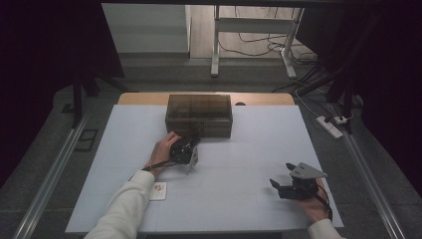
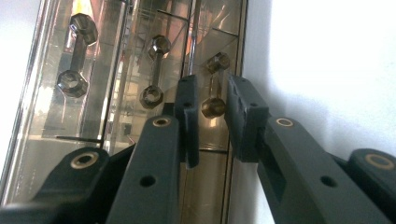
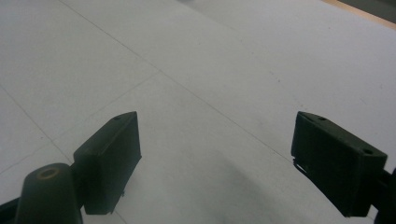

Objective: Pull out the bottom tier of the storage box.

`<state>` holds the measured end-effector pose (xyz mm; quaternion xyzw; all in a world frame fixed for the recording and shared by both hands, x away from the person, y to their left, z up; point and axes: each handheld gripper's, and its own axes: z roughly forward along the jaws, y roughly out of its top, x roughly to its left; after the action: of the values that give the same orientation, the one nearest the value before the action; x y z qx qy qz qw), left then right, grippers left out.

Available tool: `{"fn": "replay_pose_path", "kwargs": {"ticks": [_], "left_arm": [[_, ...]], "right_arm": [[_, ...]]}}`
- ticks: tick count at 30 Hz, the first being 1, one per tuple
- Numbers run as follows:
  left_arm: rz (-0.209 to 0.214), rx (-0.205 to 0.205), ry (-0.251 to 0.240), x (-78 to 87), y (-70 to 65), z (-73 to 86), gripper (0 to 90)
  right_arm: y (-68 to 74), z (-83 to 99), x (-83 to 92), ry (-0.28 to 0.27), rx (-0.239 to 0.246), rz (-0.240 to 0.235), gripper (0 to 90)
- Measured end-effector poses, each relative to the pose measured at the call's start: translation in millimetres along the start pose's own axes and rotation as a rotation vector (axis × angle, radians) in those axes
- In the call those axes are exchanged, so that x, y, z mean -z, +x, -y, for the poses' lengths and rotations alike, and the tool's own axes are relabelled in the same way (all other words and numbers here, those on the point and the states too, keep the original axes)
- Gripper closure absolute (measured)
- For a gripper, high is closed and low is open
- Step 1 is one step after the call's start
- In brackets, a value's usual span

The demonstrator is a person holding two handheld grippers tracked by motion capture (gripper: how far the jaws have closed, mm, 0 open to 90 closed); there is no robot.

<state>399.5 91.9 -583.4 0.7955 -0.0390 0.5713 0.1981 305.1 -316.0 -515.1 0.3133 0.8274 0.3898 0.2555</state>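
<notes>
Your left gripper (image 1: 191, 149) sits against the near wall of the smoky clear box (image 1: 199, 115) at the far middle of the white table (image 1: 239, 164); its narrowly spread jaws flank one brass-coloured latch (image 2: 214, 84) on the box without pinching it. Your right gripper (image 1: 281, 174) rests well apart, jaws spread wide over bare tabletop.

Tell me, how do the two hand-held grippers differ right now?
The left hand-held gripper is up against the smoky clear box, jaws narrow around a small handle on its front; the right hand-held gripper rests apart on the white table, jaws wide, nothing between. Both are black and two-jawed.
</notes>
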Motion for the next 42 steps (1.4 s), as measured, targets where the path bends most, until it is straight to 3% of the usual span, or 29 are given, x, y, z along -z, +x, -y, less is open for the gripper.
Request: {"fn": "replay_pose_path", "kwargs": {"ticks": [42], "left_arm": [[-0.006,-0.030,0.005,-0.3,-2.0,0.2,78.5]], "right_arm": [[-0.2,-0.1,-0.6,0.005,0.000,-0.001,15.3]]}}
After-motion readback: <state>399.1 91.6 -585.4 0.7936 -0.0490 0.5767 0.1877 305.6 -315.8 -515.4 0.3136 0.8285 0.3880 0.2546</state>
